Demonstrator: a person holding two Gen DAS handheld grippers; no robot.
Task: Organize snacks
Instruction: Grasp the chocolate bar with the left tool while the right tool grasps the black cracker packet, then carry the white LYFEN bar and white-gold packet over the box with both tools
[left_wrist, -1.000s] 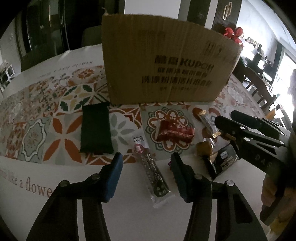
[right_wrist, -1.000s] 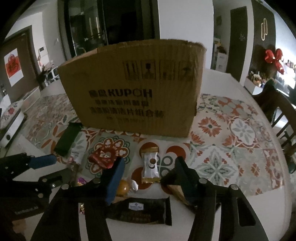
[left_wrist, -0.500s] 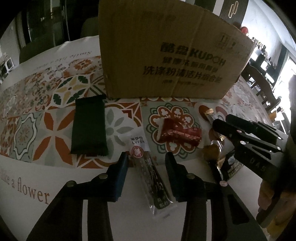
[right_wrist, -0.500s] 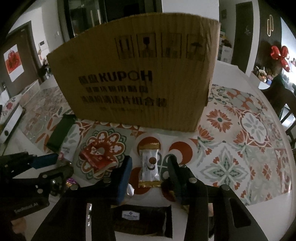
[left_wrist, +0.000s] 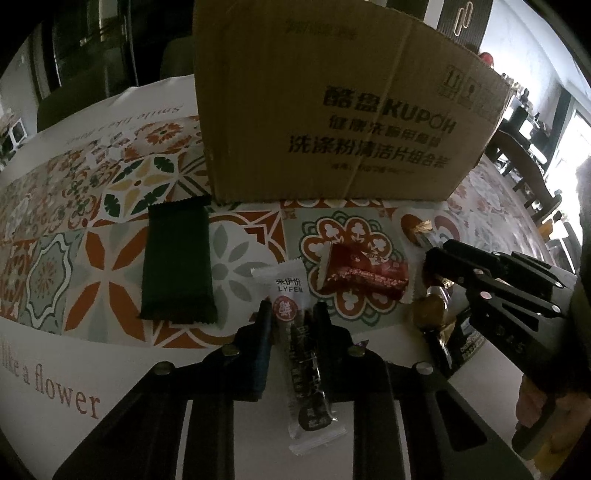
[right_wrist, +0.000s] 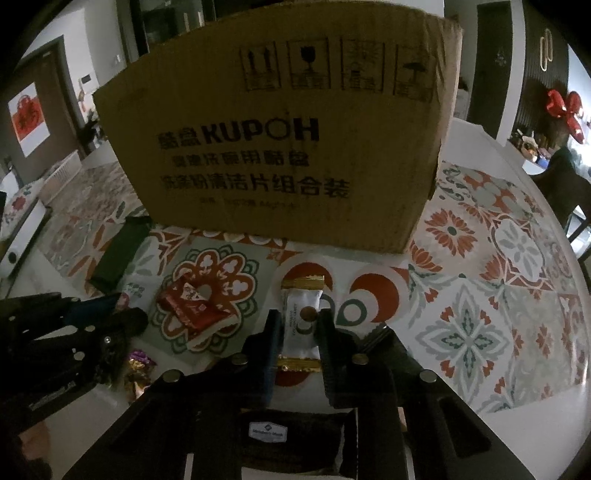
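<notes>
My left gripper is closed down on a long LYFEN snack stick that lies on the table. My right gripper is closed down on a white candy with gold ends, which also lies on the table. A large KUPOH cardboard box stands just behind the snacks and also fills the right wrist view. A red packet lies between the two grippers. A dark green bar lies to the left.
A gold-wrapped candy and a black packet lie near the right gripper. A purple-and-gold candy sits by the left gripper. The patterned tablecloth stretches to the right. Chairs stand at the far right.
Both grippers moved forward and down towards the box. Their jaws narrowed from wide open until they pinch the snack stick and the white candy.
</notes>
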